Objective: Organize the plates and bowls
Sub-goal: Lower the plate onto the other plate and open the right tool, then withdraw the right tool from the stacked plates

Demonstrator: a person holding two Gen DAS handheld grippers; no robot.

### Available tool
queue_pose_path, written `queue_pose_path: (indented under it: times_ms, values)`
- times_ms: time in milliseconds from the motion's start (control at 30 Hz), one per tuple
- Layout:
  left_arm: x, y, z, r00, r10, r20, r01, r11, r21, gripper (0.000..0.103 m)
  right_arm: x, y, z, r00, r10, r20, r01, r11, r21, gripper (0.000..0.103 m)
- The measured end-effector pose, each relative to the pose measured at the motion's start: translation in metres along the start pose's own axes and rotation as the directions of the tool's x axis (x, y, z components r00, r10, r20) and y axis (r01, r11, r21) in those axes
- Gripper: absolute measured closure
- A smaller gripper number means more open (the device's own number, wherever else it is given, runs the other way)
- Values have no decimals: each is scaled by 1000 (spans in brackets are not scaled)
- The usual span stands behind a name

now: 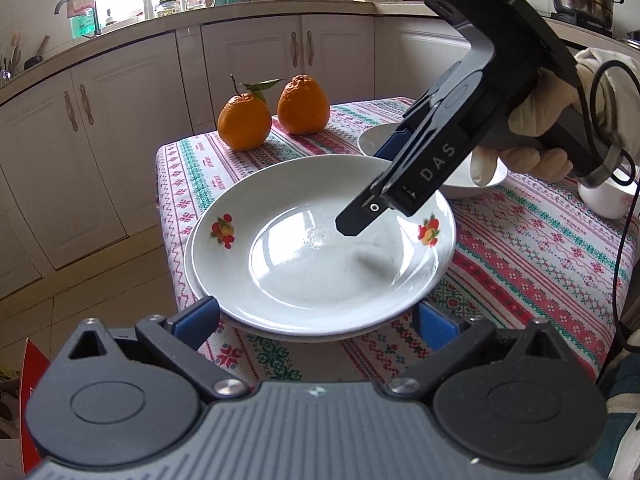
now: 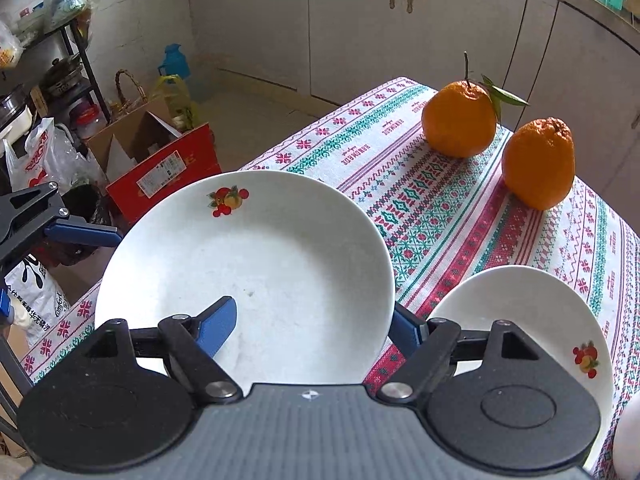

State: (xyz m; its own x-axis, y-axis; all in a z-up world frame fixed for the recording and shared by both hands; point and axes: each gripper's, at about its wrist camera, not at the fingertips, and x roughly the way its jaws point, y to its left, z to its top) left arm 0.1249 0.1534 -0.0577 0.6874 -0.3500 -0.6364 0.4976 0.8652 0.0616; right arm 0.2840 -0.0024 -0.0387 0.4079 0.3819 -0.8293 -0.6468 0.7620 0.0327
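Observation:
A white deep plate with fruit decals (image 1: 320, 248) (image 2: 248, 272) lies stacked on a second plate whose rim (image 1: 189, 258) shows under its left side, on the patterned tablecloth. My left gripper (image 1: 316, 320) is open, its blue pads on either side of the stack's near rim. My right gripper (image 2: 316, 328) is open and straddles the plate's right rim, one finger (image 1: 360, 216) inside, the other outside. A smaller white bowl (image 2: 520, 304) (image 1: 376, 140) sits right of the plates, partly hidden by the right gripper.
Two oranges (image 1: 244, 122) (image 1: 303, 106) stand at the table's far side. A white cup (image 1: 604, 200) sits at the right. The table edge (image 1: 168, 216) drops off left of the plates. Boxes and bags (image 2: 160, 164) crowd the floor. Kitchen cabinets (image 1: 248, 64) stand behind.

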Motion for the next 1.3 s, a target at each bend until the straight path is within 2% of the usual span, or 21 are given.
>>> queue_pose_path:
  times_ms: [267, 333, 400, 500, 667, 767, 867, 967, 1133, 1300]
  values:
    - [-7, 4, 3, 1000, -7, 10, 8, 999, -53, 1, -6, 3, -7, 1000, -5, 23, 4, 1000, 3, 18]
    - [-13, 3, 6, 1000, 1, 24, 0, 999, -52, 1, -18, 4, -12, 998, -7, 60, 6, 1000, 20, 15]
    - [-20, 1, 10, 999, 10, 39, -8, 999, -47, 1, -33, 2, -22, 994, -13, 108, 6, 998, 60, 3]
    - [-26, -5, 19, 998, 23, 53, -21, 999, -29, 1, -55, 1, -43, 984, -50, 171, 31, 993, 110, 2]
    - [-26, -18, 37, 997, 18, 80, -19, 1000, 10, 1, -85, -13, -86, 966, -153, 207, 102, 966, 239, 0]
    - [-18, -24, 50, 996, -14, 83, 14, 1000, 1, 1, -94, -22, -111, 952, -228, 203, 157, 937, 312, 0]
    - [-5, -34, 64, 997, -29, 72, 28, 1000, 7, 1, -89, -32, -132, 953, -257, 161, 185, 913, 364, 0]
    - [10, -41, 79, 998, -27, 55, 26, 999, 29, 1, -76, -39, -146, 954, -280, 110, 223, 902, 369, 0]
    - [33, -49, 100, 999, -27, 40, 24, 997, 71, 1, -57, -51, -155, 957, -280, 77, 230, 893, 387, 0]
    - [58, -51, 120, 999, -43, 23, 42, 996, 77, 1, -47, -53, -152, 941, -327, 86, 278, 893, 352, 0]
